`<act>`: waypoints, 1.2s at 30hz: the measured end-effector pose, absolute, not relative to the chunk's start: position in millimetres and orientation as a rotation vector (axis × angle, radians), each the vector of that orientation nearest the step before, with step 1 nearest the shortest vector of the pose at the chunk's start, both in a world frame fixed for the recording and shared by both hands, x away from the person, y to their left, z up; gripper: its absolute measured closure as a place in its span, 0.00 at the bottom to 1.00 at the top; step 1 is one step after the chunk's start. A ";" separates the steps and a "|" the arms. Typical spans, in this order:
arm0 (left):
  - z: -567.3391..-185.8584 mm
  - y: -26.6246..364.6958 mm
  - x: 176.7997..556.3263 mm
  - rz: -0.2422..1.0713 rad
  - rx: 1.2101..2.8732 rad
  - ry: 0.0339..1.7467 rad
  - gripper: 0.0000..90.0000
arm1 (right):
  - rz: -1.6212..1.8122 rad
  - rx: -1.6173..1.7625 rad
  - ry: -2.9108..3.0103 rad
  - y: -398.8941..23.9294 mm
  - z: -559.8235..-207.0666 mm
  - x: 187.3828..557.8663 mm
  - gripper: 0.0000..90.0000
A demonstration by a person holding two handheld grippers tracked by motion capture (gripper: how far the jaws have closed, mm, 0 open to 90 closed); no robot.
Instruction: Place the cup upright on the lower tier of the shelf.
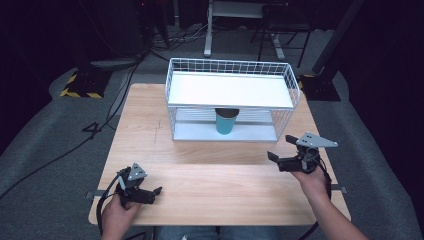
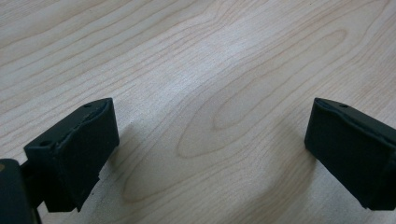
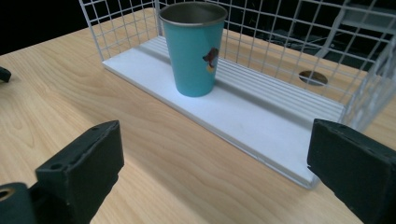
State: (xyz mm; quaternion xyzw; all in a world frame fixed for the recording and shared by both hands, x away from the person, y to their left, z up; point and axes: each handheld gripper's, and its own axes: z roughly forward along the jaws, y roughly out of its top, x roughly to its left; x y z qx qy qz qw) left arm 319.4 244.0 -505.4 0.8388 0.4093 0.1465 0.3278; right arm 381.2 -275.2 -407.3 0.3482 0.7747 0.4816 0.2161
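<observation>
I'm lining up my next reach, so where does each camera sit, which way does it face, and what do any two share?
High view: above the person's side, looking forward and down on the light wooden table; both hands and forearms show.
Left gripper view: rides the left gripper, facing bare wood; its two black jaws show, apart.
Right gripper view: rides the right gripper, facing the teal metal cup.
Shared: high and right gripper views both show the cup on the white wire rack's lower shelf.

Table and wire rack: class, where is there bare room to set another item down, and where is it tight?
Free: the wooden table between the left gripper and right gripper, the rack's white top shelf, and the bottom shelf beside the teal cup. Tight: under the top shelf, around the cup.
</observation>
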 end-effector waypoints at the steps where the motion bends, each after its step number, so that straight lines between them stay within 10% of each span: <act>1: -505.5 244.0 319.4 0.386 2.195 1.074 0.04 | 1.330 0.974 2.149 -279.6 -407.6 379.4 0.05; 36: -505.4 244.0 319.9 0.389 2.193 1.083 0.04 | 1.276 1.075 2.168 -363.6 -455.2 335.5 0.14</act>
